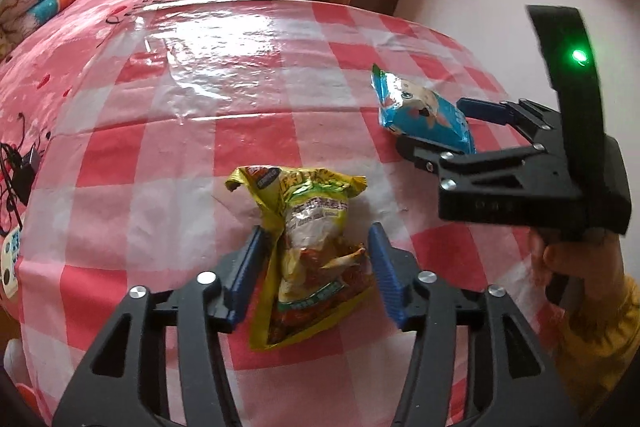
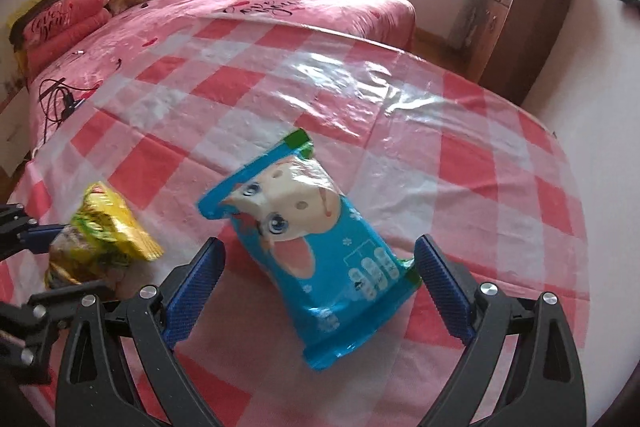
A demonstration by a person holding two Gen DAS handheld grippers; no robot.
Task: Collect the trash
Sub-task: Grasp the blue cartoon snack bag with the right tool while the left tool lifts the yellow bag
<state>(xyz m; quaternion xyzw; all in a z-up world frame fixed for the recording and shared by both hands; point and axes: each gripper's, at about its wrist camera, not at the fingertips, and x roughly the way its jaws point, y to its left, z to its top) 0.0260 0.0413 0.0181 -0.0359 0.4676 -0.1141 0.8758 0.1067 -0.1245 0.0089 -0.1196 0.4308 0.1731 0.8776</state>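
black linkage arms with blue ribbed pads are filling the bottom of both wrist views, their bases cut off by the lower edge. between the parted pads of the left gripper (image 1: 316, 269) a crumpled yellow and green foil snack packet (image 1: 310, 259) is lying on the red and white checked plastic tablecloth (image 1: 168, 155); narrow gaps are showing on both sides of the packet, so the pads are not pressing on it, though its lower end is running out of sight between the fingers. the right gripper (image 2: 320, 281) is standing wide apart around a blue plastic snack packet printed with a white cartoon animal (image 2: 316, 259), which is lying tilted on the cloth; its right corner is sitting close to the right pad and contact there is hard to judge, while the left pad is clearly apart from it. in the left wrist view the right gripper is appearing at the right edge with a green light glowing on its body, held by a hand (image 1: 576, 259) in a yellow sleeve that is partly cut off, and the blue packet is hiding part of its fingers. behind the table a pink bed (image 2: 280, 7), rolled pillows and a brown wooden cabinet (image 2: 520, 23) are blurring toward the rim, and a dark cable on the bed is too small to make out.
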